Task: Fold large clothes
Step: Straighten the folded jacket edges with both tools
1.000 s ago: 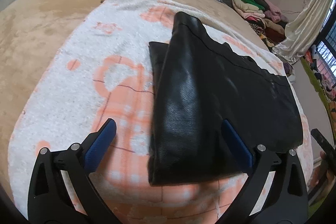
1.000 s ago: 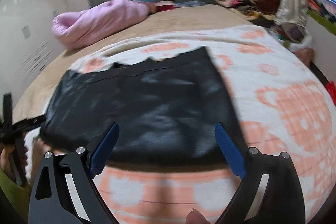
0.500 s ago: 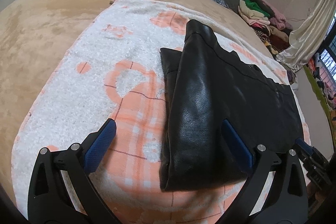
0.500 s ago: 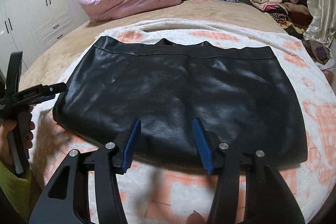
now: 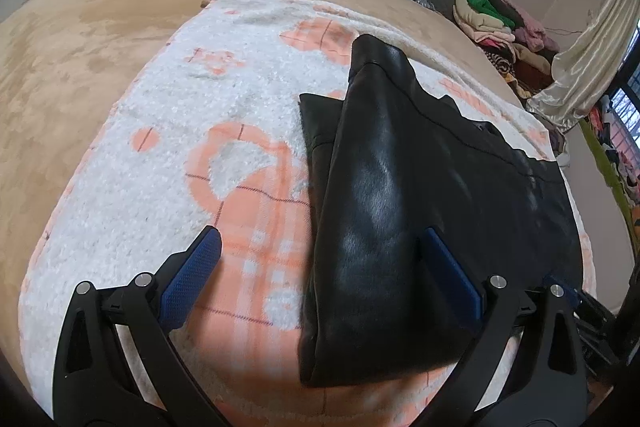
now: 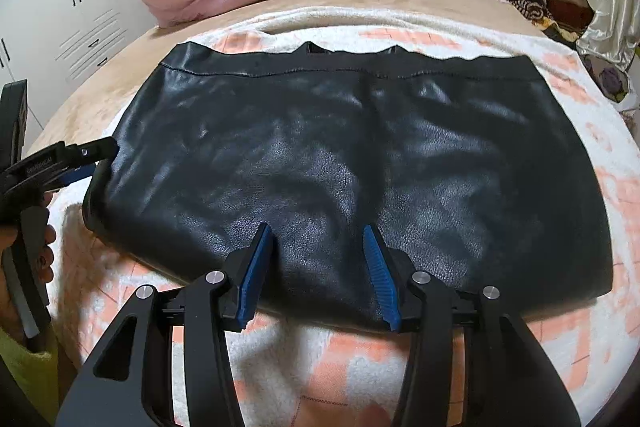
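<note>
Blanket-covered bed (image 6: 500, 39) holds black skirt (image 6: 340, 163), waistband far.

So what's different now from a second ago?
The right gripper swung across to the near hem of the black skirt, and its jaws have just been closing, straddling that edge without pinching it yet. The left gripper stayed wide open at the skirt's end. The skirt stayed flat on the blanket.

Readable text: none can be made out in either view.
Left gripper (image 6: 86, 157): a small pale marking is seen on its black arm (too small and blurred to be read).
Labels, brands, numbers: none are found.
</note>
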